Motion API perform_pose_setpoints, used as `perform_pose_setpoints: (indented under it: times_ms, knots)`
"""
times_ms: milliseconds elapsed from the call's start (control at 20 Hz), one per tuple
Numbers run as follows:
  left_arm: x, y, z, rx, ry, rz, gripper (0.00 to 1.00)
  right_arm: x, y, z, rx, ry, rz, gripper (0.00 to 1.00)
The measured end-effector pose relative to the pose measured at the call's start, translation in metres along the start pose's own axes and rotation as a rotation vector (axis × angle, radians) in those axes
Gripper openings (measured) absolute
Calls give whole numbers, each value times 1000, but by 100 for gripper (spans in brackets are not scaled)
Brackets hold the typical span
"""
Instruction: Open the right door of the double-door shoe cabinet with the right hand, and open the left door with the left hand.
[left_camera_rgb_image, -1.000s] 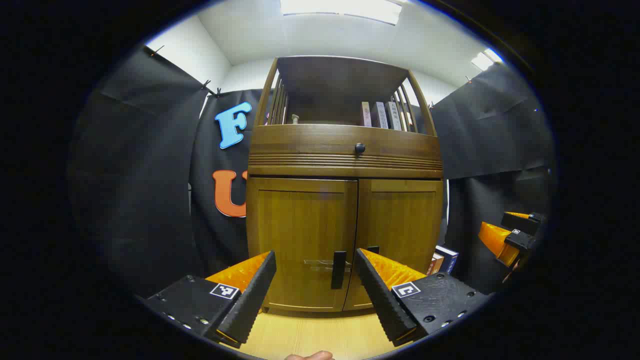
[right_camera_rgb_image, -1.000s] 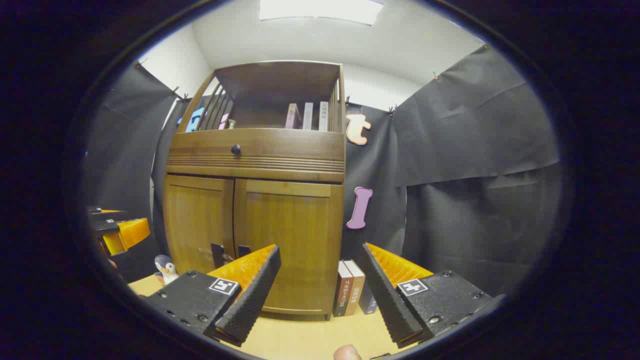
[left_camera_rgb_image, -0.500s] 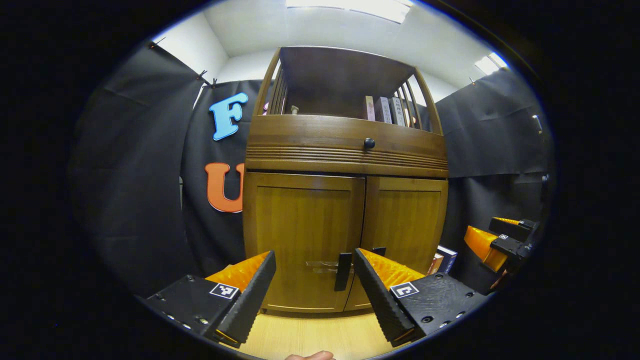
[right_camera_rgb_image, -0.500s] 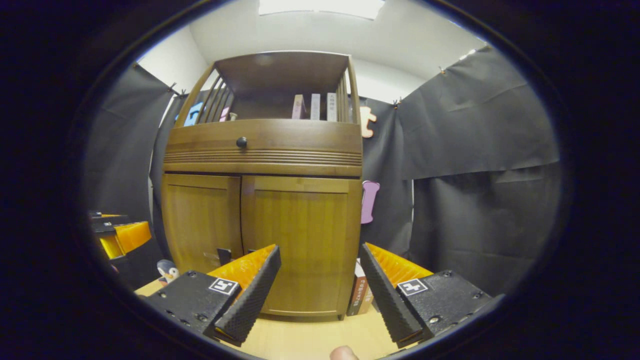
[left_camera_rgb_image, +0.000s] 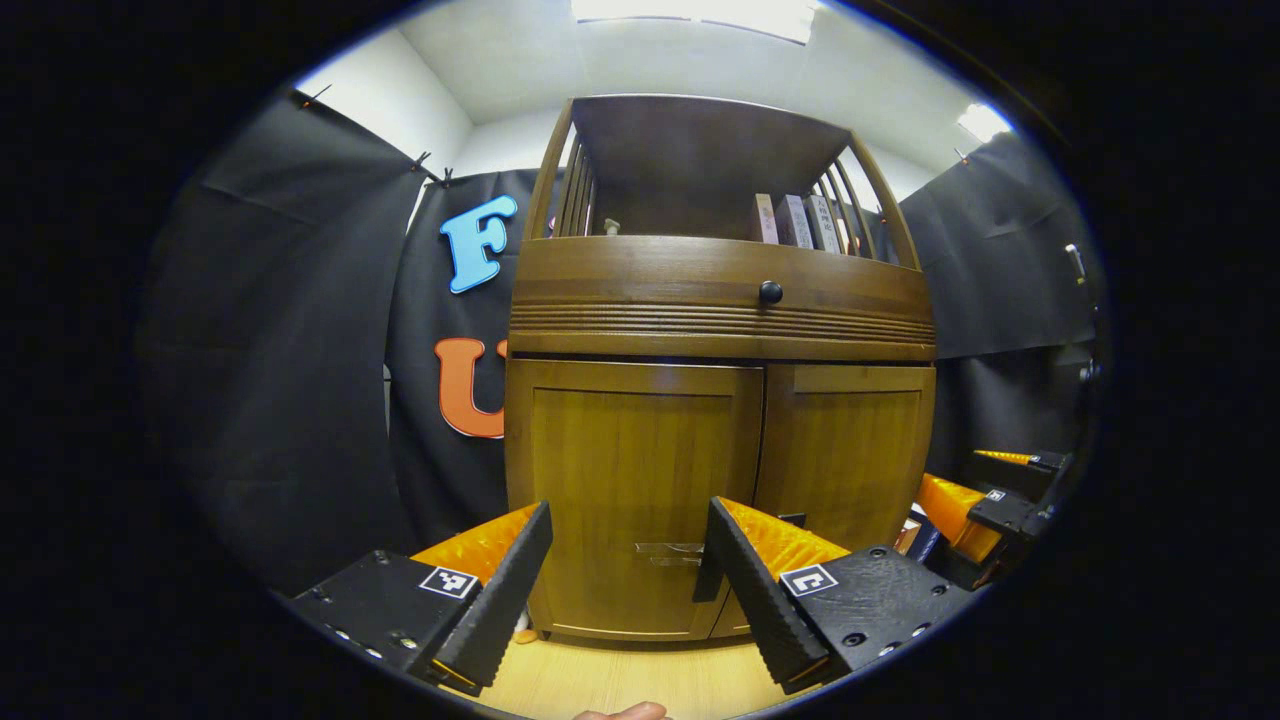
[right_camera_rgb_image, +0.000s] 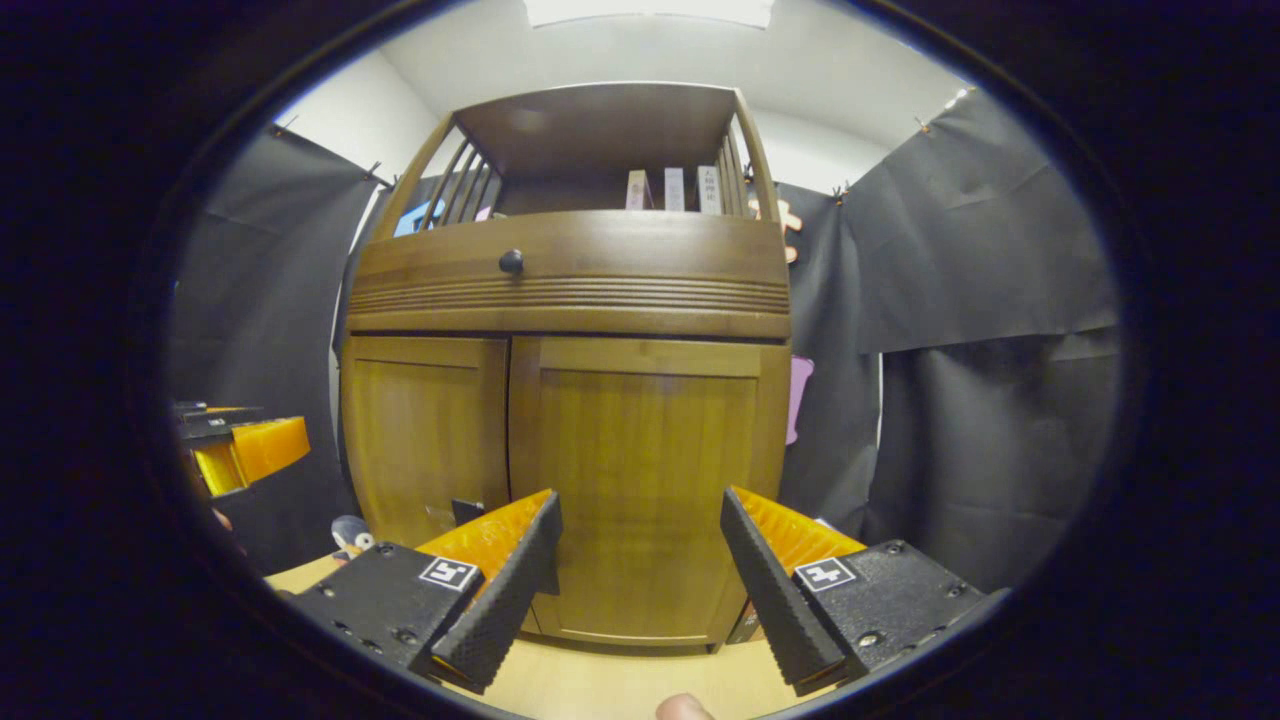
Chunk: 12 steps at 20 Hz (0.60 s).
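The wooden shoe cabinet stands straight ahead with both doors closed. In the left gripper view the left door (left_camera_rgb_image: 630, 470) lies between my fingers and the right door (left_camera_rgb_image: 850, 450) is beside it. My left gripper (left_camera_rgb_image: 628, 510) is open, a short way in front of the left door; its right finger partly hides that door's dark handle (left_camera_rgb_image: 703, 585). In the right gripper view my right gripper (right_camera_rgb_image: 640, 500) is open in front of the right door (right_camera_rgb_image: 650, 470). The left door's handle (right_camera_rgb_image: 466, 512) peeks above its left finger. Each view catches the other gripper at its edge (left_camera_rgb_image: 985, 500) (right_camera_rgb_image: 245, 452).
Above the doors runs a drawer with a round dark knob (right_camera_rgb_image: 511, 262), and an open shelf holds several books (left_camera_rgb_image: 800, 222). A small penguin toy (right_camera_rgb_image: 348, 533) stands left of the cabinet. Light wooden flooring (right_camera_rgb_image: 600, 680) lies below the grippers. Black cloth walls surround the cabinet.
Both grippers have moved closer to the cabinet, which looms larger now. The right gripper has swung from the cabinet's right side to face the right door. Doors stay closed.
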<state>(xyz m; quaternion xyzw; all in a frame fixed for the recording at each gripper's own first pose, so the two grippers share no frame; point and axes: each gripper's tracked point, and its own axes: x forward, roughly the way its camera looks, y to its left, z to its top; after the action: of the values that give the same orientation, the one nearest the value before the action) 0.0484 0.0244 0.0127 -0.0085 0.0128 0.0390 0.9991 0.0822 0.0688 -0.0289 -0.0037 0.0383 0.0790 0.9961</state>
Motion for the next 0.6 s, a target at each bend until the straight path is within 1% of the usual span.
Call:
perform_pose_setpoints:
  times_ms: [100,150,200,350,400,500,600]
  knots:
    - [5,2,2,-5,-5,11,94,17,10,-9,3,9,27,100]
    - [7,5,4,-2,-11,19,94,25,16,-14,3,18,39,99]
    - [8,8,4,1,-17,29,94,34,24,-19,5,28,54,99]
    - [9,18,4,7,-21,61,94,58,51,-37,13,64,112,97]
    - [8,22,3,8,-18,71,94,67,61,-45,22,84,138,96]
    - [7,20,1,4,-3,55,94,80,72,-70,29,158,160,94]
    - [3,27,5,27,-18,74,94,92,79,-79,36,187,165,89]
